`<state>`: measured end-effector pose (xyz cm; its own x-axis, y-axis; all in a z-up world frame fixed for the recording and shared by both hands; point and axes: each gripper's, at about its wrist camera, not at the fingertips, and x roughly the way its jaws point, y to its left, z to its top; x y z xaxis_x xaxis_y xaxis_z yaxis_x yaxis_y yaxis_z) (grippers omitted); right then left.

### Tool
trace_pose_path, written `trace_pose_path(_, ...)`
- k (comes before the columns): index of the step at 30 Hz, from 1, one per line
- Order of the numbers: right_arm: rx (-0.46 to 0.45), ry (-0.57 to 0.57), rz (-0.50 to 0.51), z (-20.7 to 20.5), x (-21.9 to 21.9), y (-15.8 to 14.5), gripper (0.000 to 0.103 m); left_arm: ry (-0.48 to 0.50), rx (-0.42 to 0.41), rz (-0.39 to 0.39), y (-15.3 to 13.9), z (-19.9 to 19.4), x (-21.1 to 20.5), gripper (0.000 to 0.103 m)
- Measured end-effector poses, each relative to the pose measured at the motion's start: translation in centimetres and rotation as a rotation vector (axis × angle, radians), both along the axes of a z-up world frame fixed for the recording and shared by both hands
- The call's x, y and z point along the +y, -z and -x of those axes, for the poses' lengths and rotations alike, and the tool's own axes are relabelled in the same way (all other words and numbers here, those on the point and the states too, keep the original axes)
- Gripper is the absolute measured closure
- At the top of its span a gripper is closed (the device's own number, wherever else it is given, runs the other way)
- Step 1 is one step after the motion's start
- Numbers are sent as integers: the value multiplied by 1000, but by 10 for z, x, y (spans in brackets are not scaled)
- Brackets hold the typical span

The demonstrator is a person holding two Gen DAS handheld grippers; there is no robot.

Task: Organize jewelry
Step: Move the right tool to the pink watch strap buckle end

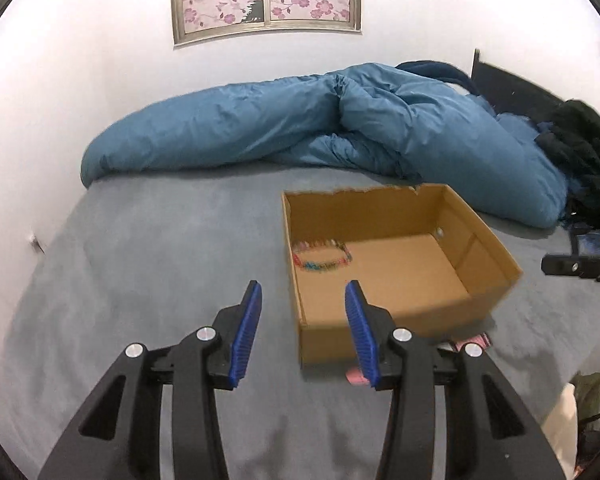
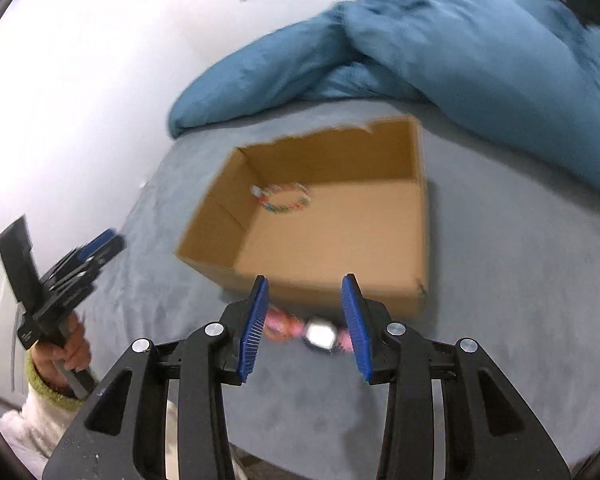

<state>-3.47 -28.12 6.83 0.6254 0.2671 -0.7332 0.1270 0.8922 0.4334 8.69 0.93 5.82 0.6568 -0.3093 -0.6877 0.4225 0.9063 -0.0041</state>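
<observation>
An open cardboard box (image 1: 496,280) (image 2: 312,292) stands on the grey bed. A colourful bead bracelet (image 1: 322,258) (image 2: 286,199) lies in its far left corner. A pink-strapped watch (image 2: 319,334) with a pale square face lies on the bed just in front of the box; bits of its strap (image 1: 474,340) show in the left wrist view. My left gripper (image 1: 303,285) is open and empty, above the bed at the box's near left corner. My right gripper (image 2: 305,279) is open above the watch, its pads not touching it.
A rumpled blue duvet (image 1: 340,128) (image 2: 480,48) lies along the far side of the bed by the white wall. Dark clothing (image 1: 584,148) is piled at the right. A hand in a pale sleeve holds the left gripper (image 2: 108,242) at the left.
</observation>
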Motion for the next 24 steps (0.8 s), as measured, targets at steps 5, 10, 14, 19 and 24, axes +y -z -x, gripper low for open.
trace_pose_path(5,57,99,-33,30,-7,61,64,46,89,60,54,28,-1,61)
trace_pose_path(10,111,191,-71,27,-10,112,64,79,181,12,114,23,-23,61)
trace_pose_path(14,116,224,-76,14,-13,129,64,65,221,33,136,4,-28,61)
trace_pose_path(19,125,248,-115,13,-18,143,65,51,310,36,163,-26,-36,62)
trace_pose_path(24,137,244,-147,5,-21,152,66,36,355,79,175,-36,-38,65)
